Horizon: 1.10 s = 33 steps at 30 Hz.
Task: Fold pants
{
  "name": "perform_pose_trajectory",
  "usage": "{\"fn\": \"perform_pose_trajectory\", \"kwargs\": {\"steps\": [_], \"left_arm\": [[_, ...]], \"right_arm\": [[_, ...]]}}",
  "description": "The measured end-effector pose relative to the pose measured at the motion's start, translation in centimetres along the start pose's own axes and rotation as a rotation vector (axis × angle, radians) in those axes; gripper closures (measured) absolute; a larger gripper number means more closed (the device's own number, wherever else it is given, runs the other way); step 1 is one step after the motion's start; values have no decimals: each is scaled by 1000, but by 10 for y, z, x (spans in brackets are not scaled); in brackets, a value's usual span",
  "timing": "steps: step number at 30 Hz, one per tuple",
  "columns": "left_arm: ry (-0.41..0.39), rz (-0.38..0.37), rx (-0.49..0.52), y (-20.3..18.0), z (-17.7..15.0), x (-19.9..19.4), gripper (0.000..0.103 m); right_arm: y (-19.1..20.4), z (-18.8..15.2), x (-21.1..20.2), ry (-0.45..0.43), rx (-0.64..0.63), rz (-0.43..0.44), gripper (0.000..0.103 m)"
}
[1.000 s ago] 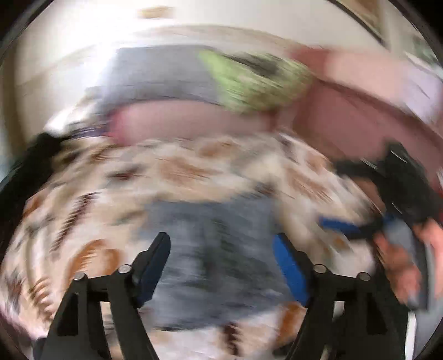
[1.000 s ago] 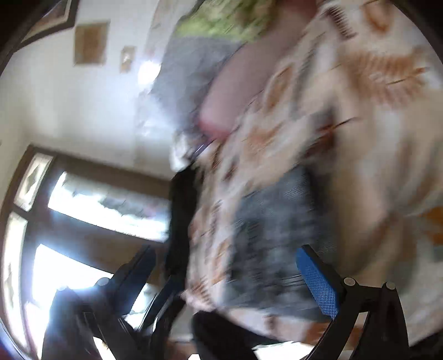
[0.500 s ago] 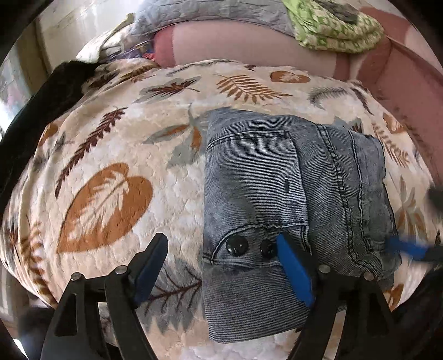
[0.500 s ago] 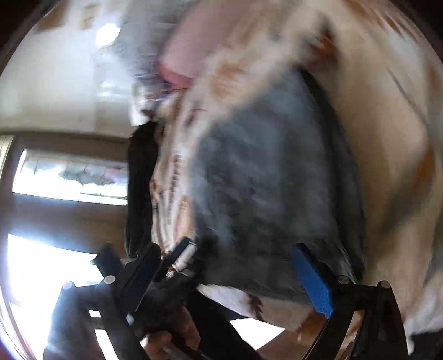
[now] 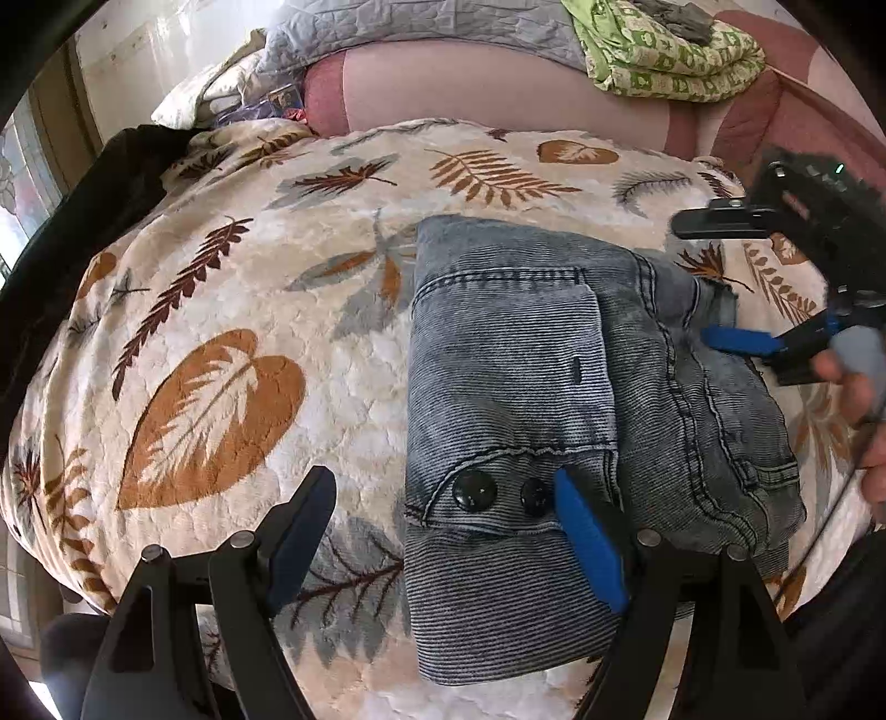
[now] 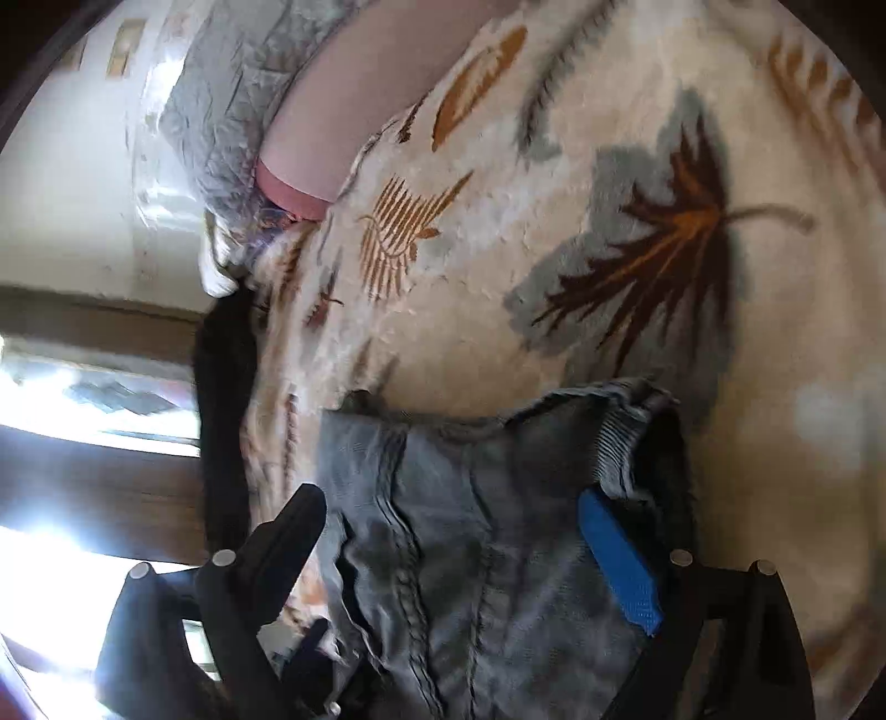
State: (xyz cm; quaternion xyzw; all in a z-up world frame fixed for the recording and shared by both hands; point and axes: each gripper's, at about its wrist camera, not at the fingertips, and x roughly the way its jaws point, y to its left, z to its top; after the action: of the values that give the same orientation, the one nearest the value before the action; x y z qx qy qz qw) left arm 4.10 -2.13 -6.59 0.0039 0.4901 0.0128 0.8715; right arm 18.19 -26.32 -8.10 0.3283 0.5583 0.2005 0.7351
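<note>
Left tongs (image 5: 443, 531): I am holding them spread wide and empty, hovering low over the near end of the pants (image 5: 554, 421); the blue-padded finger is lying over the denim just at 3 o'clock of the two black buttons (image 5: 498, 493), the dark finger is standing over bare blanket (image 5: 221, 343) at 9 o'clock of the garment. Whether the blue pad is touching cloth I cannot tell.

Right tongs (image 6: 459, 554): I am keeping these parted as well, gripping nothing, with denim bunched between the two fingers. In the left wrist view they are reaching in from 3 o'clock, one blue pad (image 5: 742, 339) resting at or just above the garment's far right edge.

Pants: they are lying as a compact, several-layered rectangle on the leaf-printed blanket of the bed, toward the 3 o'clock half of the left wrist view, waistband and pocket flap uppermost. The right margin is looking thicker and a little rumpled near the frayed hem (image 5: 720, 293).

Step in hand, as I am judging it: the folding is appearing essentially complete, and I am checking or tidying the bundle. The next move is calling for either pressing the uneven right-hand layers flat or, if a final fold is wanted, closing both tongs on one end and carrying it across without dragging the lower layers.

Beyond: a pink bolster (image 5: 470, 94), grey quilt (image 5: 443, 22) and green bedding (image 5: 664, 55) are lying at 12 o'clock.
</note>
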Motion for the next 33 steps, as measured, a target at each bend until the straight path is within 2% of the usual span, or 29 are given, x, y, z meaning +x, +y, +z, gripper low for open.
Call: {"fn": "perform_pose_trajectory", "kwargs": {"steps": [1, 4, 6, 7, 9, 11, 14, 16, 17, 19, 22, 24, 25, 26, 28, 29, 30, 32, 33], "left_arm": [[0, -3, -1, 1, 0, 0, 22], [1, -19, -17, 4, 0, -1, 22], [6, -25, -29, 5, 0, 0, 22], [7, -29, -33, 6, 0, 0, 22], [9, -50, -37, 8, 1, -1, 22], [11, -77, -47, 11, 3, -6, 22], [-79, -80, -104, 22, 6, -31, 22], [-101, -92, -109, 23, 8, -36, 22], [-89, -75, -92, 20, 7, -32, 22], [23, -24, 4, 4, 2, -5, 22], [-28, 21, 32, -2, -7, -2, 21], [-28, 29, 39, -3, -5, -2, 21], [-26, 29, 42, -4, -5, -2, 21], [-27, 28, 44, -3, -5, -2, 21], [-33, 23, 47, -3, -6, -2, 21], [-36, 19, 50, -3, -7, -1, 21], [-41, 18, 48, -4, -7, 0, 21], [-39, 10, 42, -2, -7, -1, 21], [-42, -7, 34, 1, -6, -2, 22]], "right_arm": [[4, -5, -6, -11, -23, -3, 9], [24, -33, -33, -30, -87, 94, 9], [20, -56, -42, -15, -105, 132, 8], [15, -67, -37, -1, -107, 116, 6], [-18, -88, -8, 80, -75, 13, 6], [-25, -93, -12, 31, -100, 50, 8], [-13, -92, -31, 55, -87, 9, 7], [-3, -94, -39, 47, -121, 20, 7], [6, -93, -46, 39, -145, 51, 7], [23, -83, -53, 0, -158, 92, 7], [45, -59, -52, -21, -174, 149, 7], [57, -38, -33, 25, -161, 239, 7], [60, -33, -26, 38, -165, 255, 7], [55, -21, -9, 51, -167, 226, 6], [36, -4, 30, 93, -135, 82, 10], [10, 3, 52, 114, -49, 137, 11], [4, 5, 49, 75, -23, 159, 16], [7, 4, 36, 53, 18, 169, 16], [15, -1, 28, 52, -10, 151, 15]]}}
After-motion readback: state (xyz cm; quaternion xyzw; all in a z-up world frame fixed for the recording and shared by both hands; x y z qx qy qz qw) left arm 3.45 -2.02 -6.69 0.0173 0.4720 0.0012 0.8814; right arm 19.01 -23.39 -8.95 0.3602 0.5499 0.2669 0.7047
